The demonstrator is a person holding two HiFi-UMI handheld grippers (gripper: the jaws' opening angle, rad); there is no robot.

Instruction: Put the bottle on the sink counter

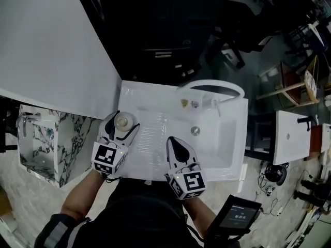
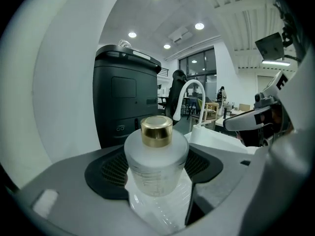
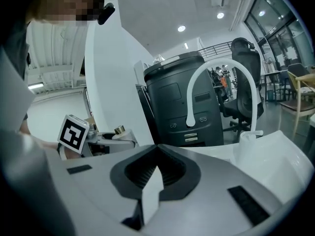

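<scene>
A frosted bottle (image 1: 123,121) with a gold cap stands upright on the left part of the white sink counter (image 1: 150,98), beside the ribbed drainboard. My left gripper (image 1: 124,122) is open around it, one jaw on each side. In the left gripper view the bottle (image 2: 156,168) fills the gap of the left gripper (image 2: 155,181), with white counter showing under it. My right gripper (image 1: 170,140) is shut and empty, hovering over the counter's front edge near the basin (image 1: 212,138). From the right gripper (image 3: 155,177) view the bottle's gold cap (image 3: 119,130) shows small at the left.
A white arched faucet (image 1: 220,88) stands behind the basin. A black cabinet (image 3: 177,107) is behind the sink. A marble-patterned sink unit (image 1: 46,143) is at the left, another white sink (image 1: 289,136) at the right, and a dark screen (image 1: 235,216) at the lower right.
</scene>
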